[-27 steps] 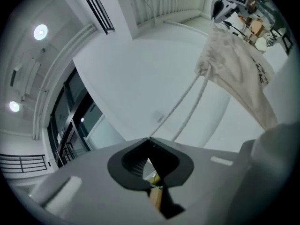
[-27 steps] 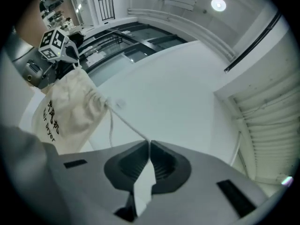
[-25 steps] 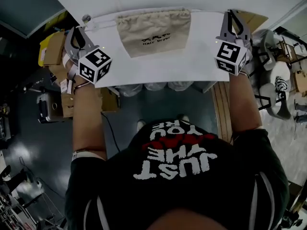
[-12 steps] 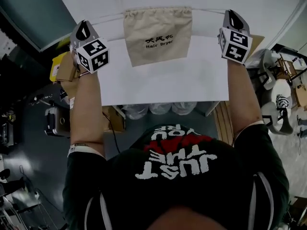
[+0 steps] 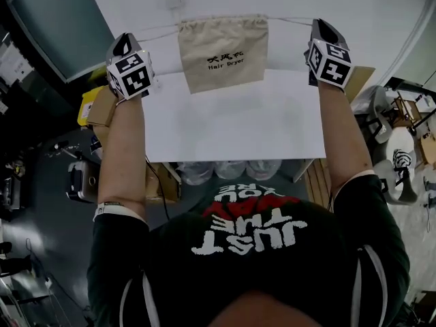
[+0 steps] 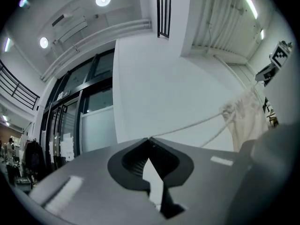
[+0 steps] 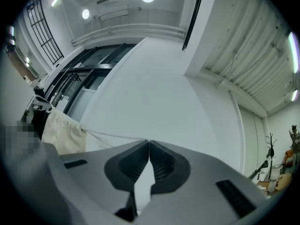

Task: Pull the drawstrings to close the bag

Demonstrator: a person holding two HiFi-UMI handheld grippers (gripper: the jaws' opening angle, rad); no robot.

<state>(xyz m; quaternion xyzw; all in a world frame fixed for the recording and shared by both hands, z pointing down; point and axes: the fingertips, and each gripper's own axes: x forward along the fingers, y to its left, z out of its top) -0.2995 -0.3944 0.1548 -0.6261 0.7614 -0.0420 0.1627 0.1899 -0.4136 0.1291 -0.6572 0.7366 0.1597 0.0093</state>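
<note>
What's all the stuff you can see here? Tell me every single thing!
table: one, white, under the bag.
bag: one, beige with dark print, between the two grippers, top gathered.
drawstrings: two, cream, running from the bag's top out to each gripper.
cardboard boxes: a few, brown, beside the table's left edge, lower down.
left gripper: one, grey with a marker cube, shut on the left string.
right gripper: one, grey with a marker cube, jaws closing tight on the right string.
person's arms: two, bare, reaching over the table.
</note>
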